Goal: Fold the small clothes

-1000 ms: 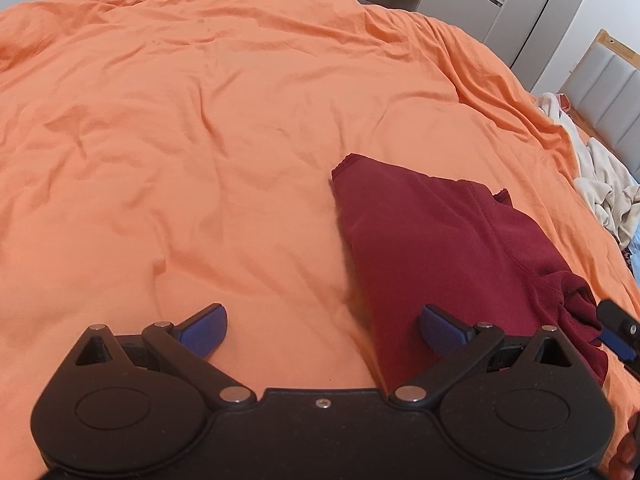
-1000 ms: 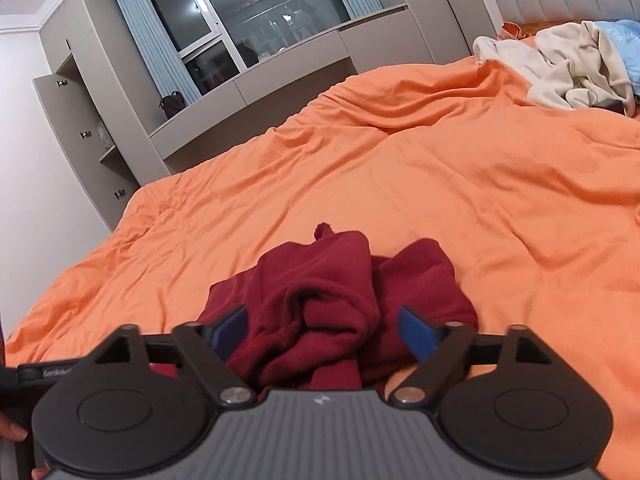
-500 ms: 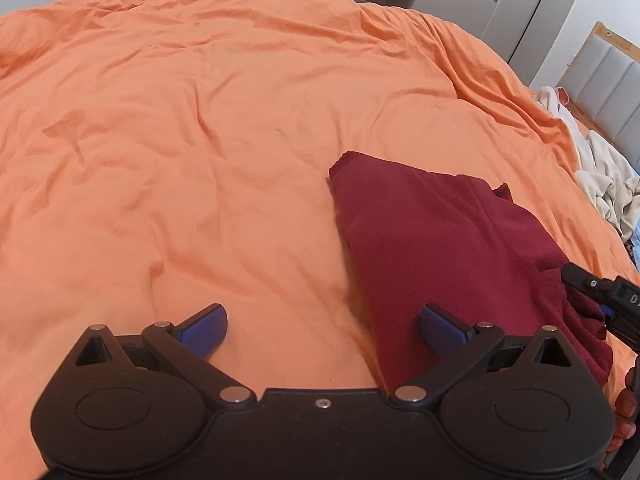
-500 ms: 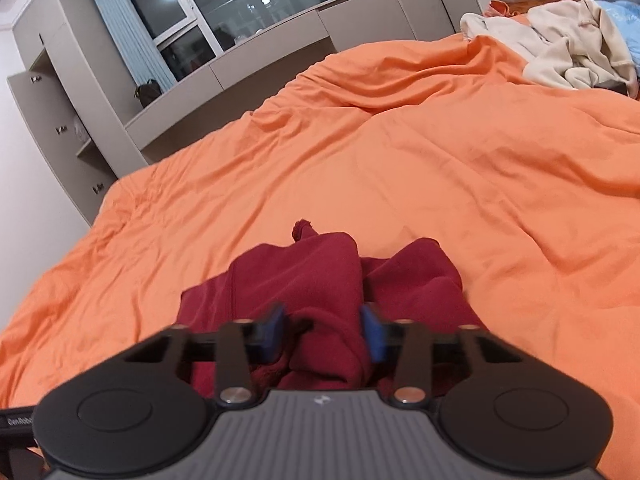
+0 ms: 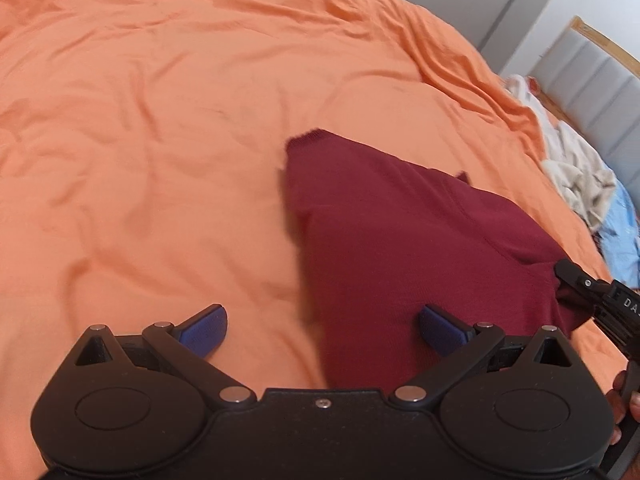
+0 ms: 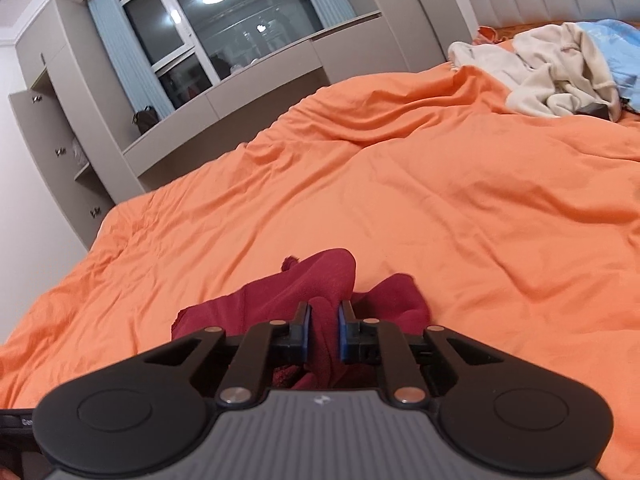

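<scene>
A dark red garment (image 5: 400, 240) lies on the orange bedcover (image 5: 160, 120), its far corner pointing away from me. My left gripper (image 5: 322, 326) hovers open over its near edge, the right blue pad above the cloth, the left pad above bare cover. In the right wrist view the same red garment (image 6: 320, 276) is bunched up, and my right gripper (image 6: 323, 330) is closing its jaws on a fold of it, blue pads pressing the cloth from both sides. That right gripper (image 5: 600, 300) also shows at the right edge of the left wrist view, at the garment's corner.
A heap of cream and light blue clothes (image 6: 560, 72) lies at the far right of the bed, near a padded headboard (image 5: 592, 72). Grey cabinets and a dark window (image 6: 224, 32) stand beyond the bed. A person's fingers (image 5: 626, 404) show at the lower right.
My right gripper's jaws came together from wide open onto a fold of the red garment. The garment's far part has shifted and stretched slightly. The left gripper stayed open, nearly in place.
</scene>
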